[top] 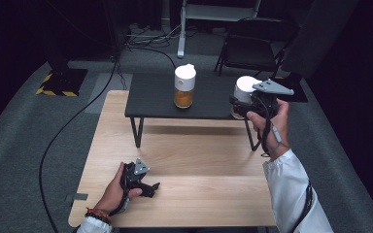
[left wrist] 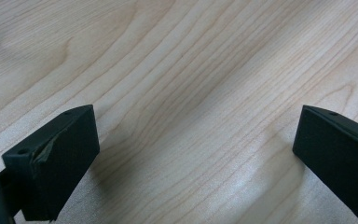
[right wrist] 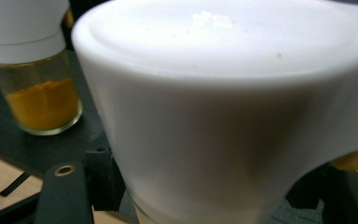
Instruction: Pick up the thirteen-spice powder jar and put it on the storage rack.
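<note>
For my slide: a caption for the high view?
Right gripper clamps a white-capped glass spice jar at the black shelf's edge.

The person's left hand (top: 121,187), a beaded band at its wrist, lies low near the bottom edge of the high view and holds the black left gripper (top: 148,187) level, its two padded fingers (left wrist: 58,165) spread wide apart with nothing between them. The right forearm, in a white sleeve, reaches up and forward. Its hand (top: 272,126) carries the black right gripper (top: 238,104) with the grey three-cornered plate on top, fingers clamped.
</note>
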Available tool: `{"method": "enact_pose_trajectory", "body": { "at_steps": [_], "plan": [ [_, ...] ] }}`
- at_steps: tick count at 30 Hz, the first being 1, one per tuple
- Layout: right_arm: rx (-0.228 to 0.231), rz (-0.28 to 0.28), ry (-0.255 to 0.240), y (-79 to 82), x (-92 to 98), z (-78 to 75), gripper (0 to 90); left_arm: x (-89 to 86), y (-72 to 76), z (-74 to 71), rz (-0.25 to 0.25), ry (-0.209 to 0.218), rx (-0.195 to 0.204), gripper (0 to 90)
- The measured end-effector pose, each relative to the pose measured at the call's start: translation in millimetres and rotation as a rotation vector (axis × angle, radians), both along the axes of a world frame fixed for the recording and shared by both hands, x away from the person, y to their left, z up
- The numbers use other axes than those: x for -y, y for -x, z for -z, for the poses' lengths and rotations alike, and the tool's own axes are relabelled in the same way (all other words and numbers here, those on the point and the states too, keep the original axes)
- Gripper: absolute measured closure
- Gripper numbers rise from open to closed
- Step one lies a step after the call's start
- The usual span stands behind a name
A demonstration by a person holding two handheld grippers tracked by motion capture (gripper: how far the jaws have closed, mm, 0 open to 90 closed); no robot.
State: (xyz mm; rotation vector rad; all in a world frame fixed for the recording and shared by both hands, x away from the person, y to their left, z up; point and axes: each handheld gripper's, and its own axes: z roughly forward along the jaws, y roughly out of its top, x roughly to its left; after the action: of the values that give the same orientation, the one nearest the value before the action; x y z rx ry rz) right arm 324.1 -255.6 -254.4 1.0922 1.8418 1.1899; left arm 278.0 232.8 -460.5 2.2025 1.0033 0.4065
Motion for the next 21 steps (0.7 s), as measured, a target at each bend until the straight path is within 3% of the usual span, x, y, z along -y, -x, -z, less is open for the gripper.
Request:
{"method": "enact_pose_trajectory", "body": {
  "at_steps": [13, 21],
  "plan": [
    [-0.018, 0.042, -0.03, -30.4, -13.0, 3.8, 30.0, 0.0, -0.1, -0.1, 0.0, 0.0, -0.001, 0.0],
    [-0.015, 0.043, -0.047, -37.3, -15.9, 9.4, 30.0, -0.2, -0.3, -0.1, 0.001, 0.0, -0.001, 0.0]
  ]
}}
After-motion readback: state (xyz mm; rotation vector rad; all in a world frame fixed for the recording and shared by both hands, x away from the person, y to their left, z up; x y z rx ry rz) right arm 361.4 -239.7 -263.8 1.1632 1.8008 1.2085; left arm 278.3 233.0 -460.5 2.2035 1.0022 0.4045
